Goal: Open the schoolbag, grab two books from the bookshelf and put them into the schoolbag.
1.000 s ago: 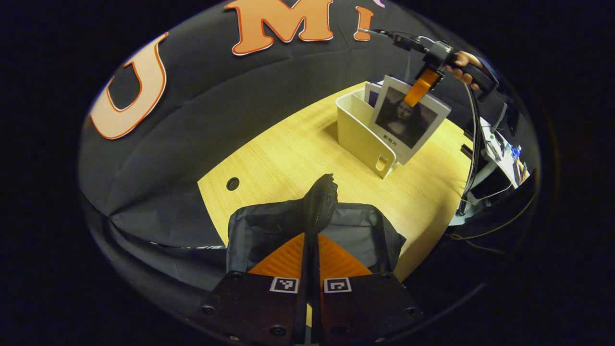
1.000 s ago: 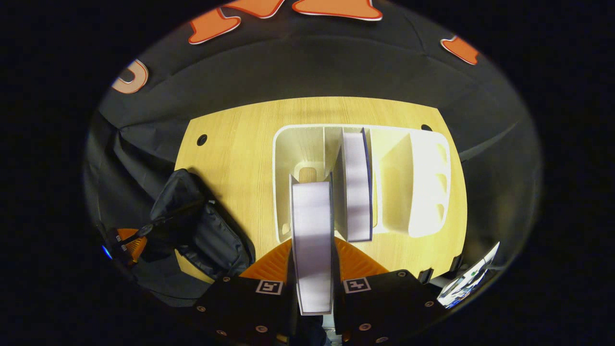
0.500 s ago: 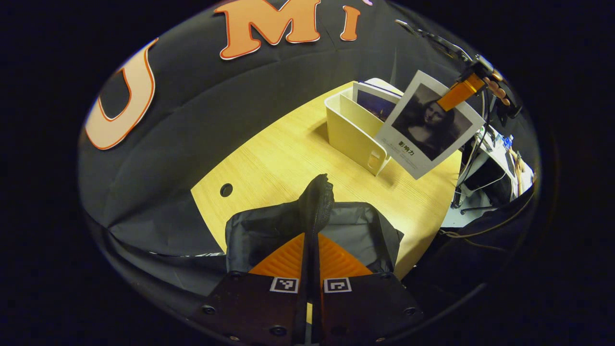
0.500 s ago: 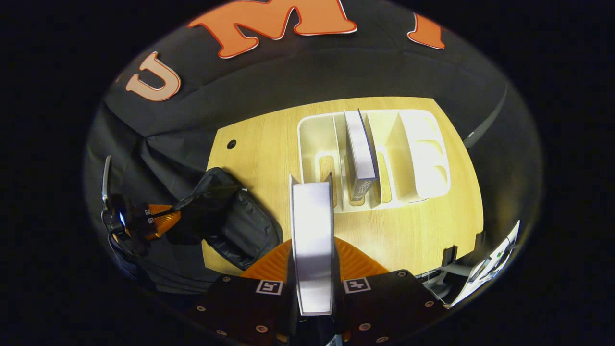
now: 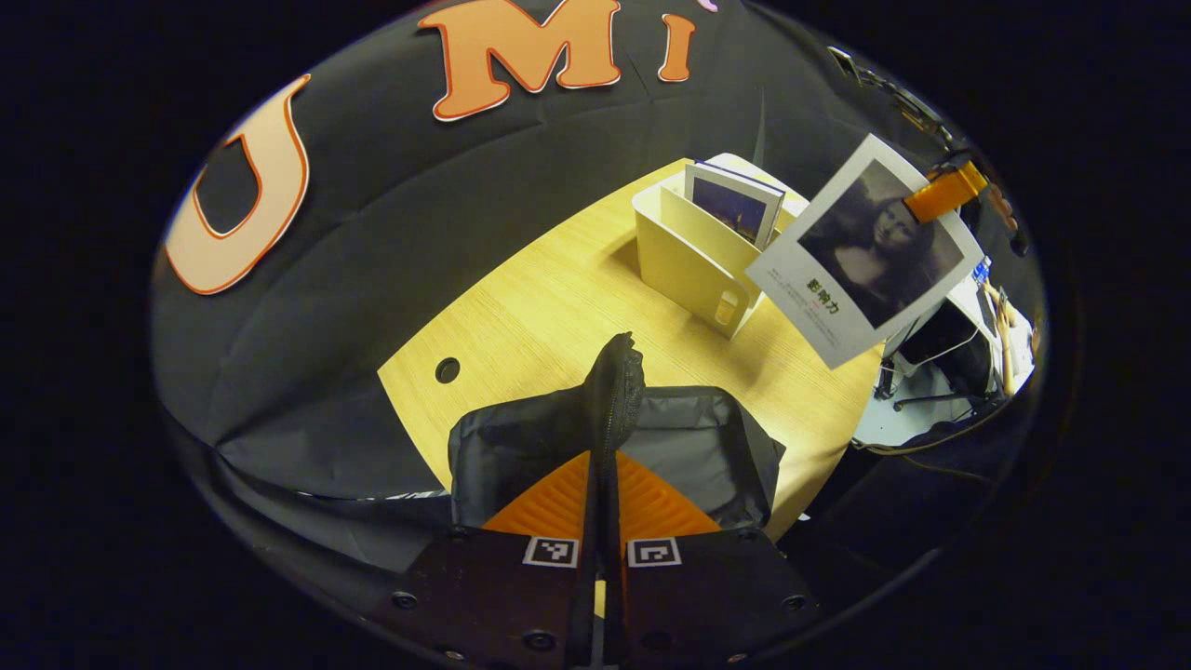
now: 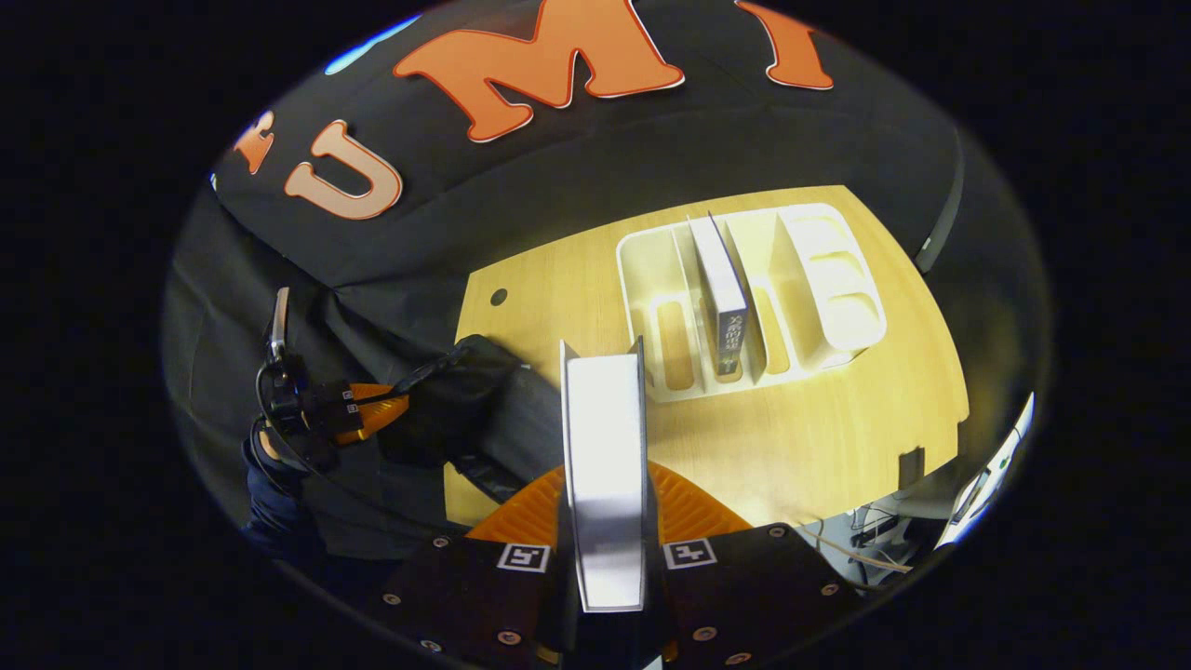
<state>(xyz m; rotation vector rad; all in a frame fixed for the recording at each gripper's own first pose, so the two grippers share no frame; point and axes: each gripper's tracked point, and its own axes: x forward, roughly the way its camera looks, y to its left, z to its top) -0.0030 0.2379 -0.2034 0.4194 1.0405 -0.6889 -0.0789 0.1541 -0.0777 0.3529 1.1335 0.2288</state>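
Black schoolbag (image 5: 614, 437) pinched at its zipper edge by the left gripper (image 5: 602, 521).
Right gripper (image 6: 605, 521) clamps a book (image 6: 605, 465) edge-up; bag lies to its left.

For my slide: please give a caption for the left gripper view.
Left gripper pinches schoolbag edge; right gripper lifts book.

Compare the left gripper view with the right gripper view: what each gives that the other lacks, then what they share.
Left gripper view: the held book's portrait cover, and the left gripper shut on the schoolbag's zipper edge. Right gripper view: that book's page edge clamped in the right gripper, the bookshelf's compartments from above, a sleeve. Both: the table, the bookshelf with a second book standing in it, the schoolbag.
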